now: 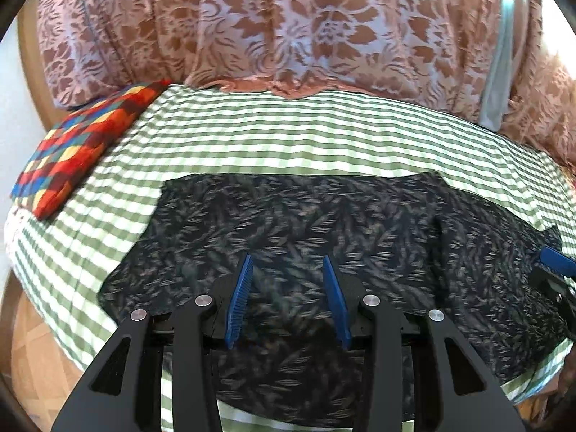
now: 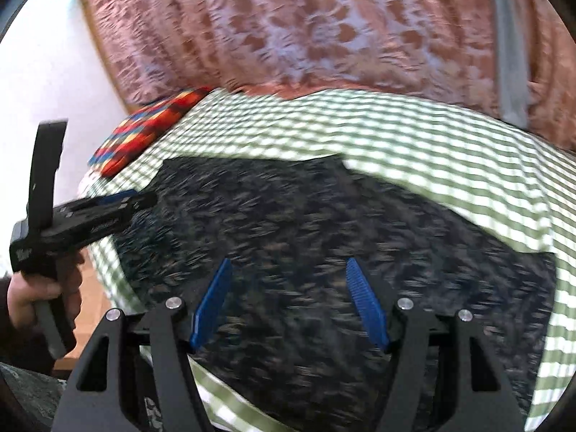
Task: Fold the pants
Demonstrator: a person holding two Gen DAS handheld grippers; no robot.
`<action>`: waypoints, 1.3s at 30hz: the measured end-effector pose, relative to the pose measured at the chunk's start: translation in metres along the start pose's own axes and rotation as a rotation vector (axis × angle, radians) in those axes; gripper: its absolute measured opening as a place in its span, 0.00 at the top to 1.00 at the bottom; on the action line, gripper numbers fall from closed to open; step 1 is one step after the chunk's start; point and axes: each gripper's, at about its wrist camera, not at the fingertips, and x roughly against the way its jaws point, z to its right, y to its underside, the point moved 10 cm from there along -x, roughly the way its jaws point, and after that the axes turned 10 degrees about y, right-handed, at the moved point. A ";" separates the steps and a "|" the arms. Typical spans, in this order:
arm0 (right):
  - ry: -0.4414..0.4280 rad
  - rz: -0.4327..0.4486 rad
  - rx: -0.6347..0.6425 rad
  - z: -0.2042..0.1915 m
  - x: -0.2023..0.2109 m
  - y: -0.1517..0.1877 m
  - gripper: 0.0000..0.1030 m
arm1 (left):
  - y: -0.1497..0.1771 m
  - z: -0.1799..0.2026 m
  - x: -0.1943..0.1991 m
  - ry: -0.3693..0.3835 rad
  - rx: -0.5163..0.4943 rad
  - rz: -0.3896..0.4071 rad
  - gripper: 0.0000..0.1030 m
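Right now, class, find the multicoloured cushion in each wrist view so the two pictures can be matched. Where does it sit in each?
Left wrist view: cushion at the left edge, lying on the checked cloth, left of the pants.
Right wrist view: cushion upper left, on the cloth's far-left corner, beyond the left tool.
Shared landmark: the floral curtain behind the cloth.

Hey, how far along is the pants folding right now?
Done: the dark leaf-print pants lie spread on the green checked cloth, apparently already folded into a broad block. In hand: nothing; the left gripper and right gripper hover open above them. Left: probably another fold.
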 end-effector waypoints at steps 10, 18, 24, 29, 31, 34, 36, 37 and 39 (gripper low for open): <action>-0.029 -0.077 0.049 -0.027 -0.025 0.018 0.34 | 0.005 -0.037 0.010 -0.061 0.050 0.006 0.62; -0.013 -0.098 0.071 -0.032 -0.038 0.022 0.28 | 0.010 -0.047 0.010 -0.062 0.071 -0.007 0.62; -0.044 -0.066 0.039 -0.029 -0.031 0.019 0.29 | 0.018 -0.077 0.022 0.025 0.211 -0.010 0.62; -0.064 -0.015 0.007 -0.024 -0.014 0.014 0.27 | 0.035 -0.135 0.038 0.158 0.486 -0.013 0.62; -0.065 -0.006 -0.011 -0.019 -0.010 0.014 0.26 | 0.048 -0.155 0.039 0.205 0.604 -0.016 0.62; -0.063 0.001 -0.034 -0.013 -0.006 0.013 0.26 | 0.061 -0.168 0.038 0.257 0.726 -0.008 0.62; -0.060 0.006 -0.043 -0.011 -0.004 0.013 0.26 | 0.068 -0.170 0.034 0.307 0.803 -0.012 0.53; -0.057 0.009 -0.044 -0.010 -0.003 0.012 0.25 | 0.070 -0.171 0.033 0.329 0.831 -0.007 0.50; -0.057 0.011 -0.045 -0.009 -0.001 0.014 0.25 | 0.068 -0.171 0.027 0.368 0.879 0.007 0.48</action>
